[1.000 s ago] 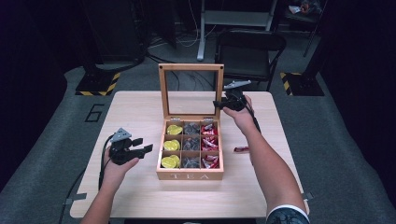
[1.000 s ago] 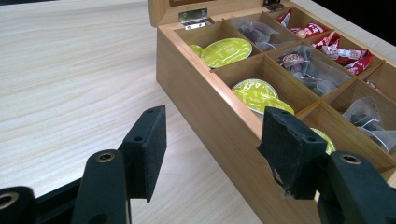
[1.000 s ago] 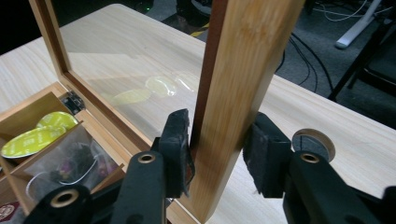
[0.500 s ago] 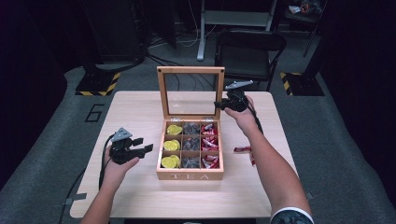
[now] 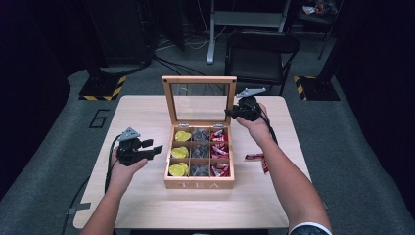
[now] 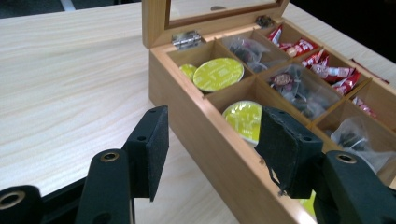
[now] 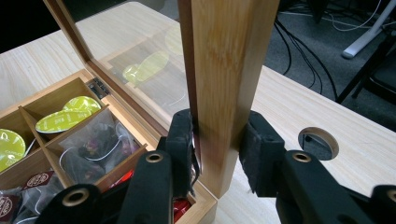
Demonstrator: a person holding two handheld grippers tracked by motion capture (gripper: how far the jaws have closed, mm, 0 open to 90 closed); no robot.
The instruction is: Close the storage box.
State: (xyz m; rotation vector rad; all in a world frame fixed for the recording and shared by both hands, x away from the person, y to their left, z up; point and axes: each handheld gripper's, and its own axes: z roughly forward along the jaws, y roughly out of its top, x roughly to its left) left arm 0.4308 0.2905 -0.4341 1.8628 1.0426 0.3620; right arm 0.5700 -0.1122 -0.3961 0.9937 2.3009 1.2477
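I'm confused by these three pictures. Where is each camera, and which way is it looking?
High view: sits above the person's side, looking forward and down on the table and the open tea box; both forearms, the left gripper and the right gripper show.
Left gripper view: rides the left gripper, looking at the box's left side; its black jaws stand apart.
Right gripper view: rides the right gripper, looking along jaws straddling the lid's wooden frame.
All three share the yellow pods.

Tea box (image 6: 219,140): near corner cut off at left gripper view's bottom edge. Lid (image 7: 224,70): top cropped in right gripper view. Red packet (image 5: 258,159) on tabletop (image 5: 147,117): print too small to read.
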